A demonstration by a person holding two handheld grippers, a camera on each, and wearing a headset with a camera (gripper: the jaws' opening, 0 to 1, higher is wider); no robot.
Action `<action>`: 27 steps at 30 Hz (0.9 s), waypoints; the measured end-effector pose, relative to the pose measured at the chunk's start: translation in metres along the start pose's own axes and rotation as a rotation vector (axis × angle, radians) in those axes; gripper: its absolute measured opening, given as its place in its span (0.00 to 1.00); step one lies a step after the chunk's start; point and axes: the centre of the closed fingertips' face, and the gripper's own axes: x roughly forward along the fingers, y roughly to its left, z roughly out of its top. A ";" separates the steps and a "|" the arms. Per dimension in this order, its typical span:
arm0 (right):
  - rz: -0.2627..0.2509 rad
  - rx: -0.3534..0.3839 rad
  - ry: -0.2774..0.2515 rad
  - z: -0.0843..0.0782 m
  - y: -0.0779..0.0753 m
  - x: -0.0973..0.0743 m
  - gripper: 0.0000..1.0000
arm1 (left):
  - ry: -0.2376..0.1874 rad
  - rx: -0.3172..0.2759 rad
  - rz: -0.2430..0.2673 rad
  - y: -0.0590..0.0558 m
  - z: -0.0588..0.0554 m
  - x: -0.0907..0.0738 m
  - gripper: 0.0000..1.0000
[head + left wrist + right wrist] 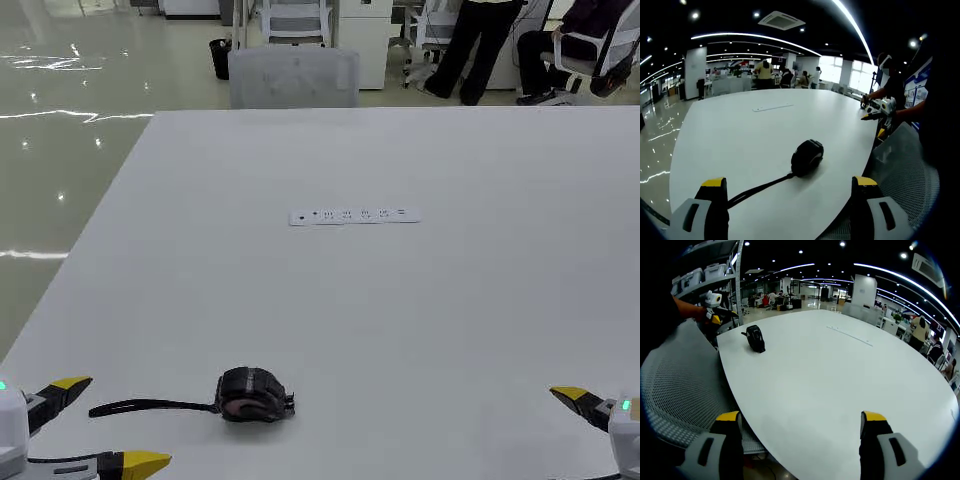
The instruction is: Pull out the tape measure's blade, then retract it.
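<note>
A black tape measure (252,394) lies on the white table (400,300) near its front edge, its black wrist strap (150,407) trailing to the left. My left gripper (105,422) is open at the bottom left, its yellow-tipped fingers on either side of the strap's end. In the left gripper view the tape measure (807,156) sits ahead between the open jaws, apart from them. My right gripper (590,410) is at the bottom right corner, open with nothing in it, far from the tape measure (755,338). No blade is drawn out.
A power strip (355,215) is set flush in the table's middle. A grey chair back (293,78) stands at the far edge. People sit and stand beyond at the back right. A mesh chair (685,385) is beside the near edge.
</note>
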 end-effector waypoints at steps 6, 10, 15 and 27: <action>0.000 0.000 0.002 0.000 0.000 0.000 1.00 | -0.005 -0.001 -0.002 -0.001 0.001 -0.001 1.00; 0.003 -0.007 0.006 0.000 0.001 0.001 1.00 | -0.005 -0.002 0.002 0.000 0.000 -0.003 1.00; -0.001 -0.005 -0.004 0.001 0.002 0.001 1.00 | -0.001 -0.001 0.008 0.002 -0.002 -0.005 1.00; 0.006 -0.005 -0.003 0.001 0.005 -0.001 1.00 | -0.012 -0.006 0.016 0.006 -0.003 -0.007 1.00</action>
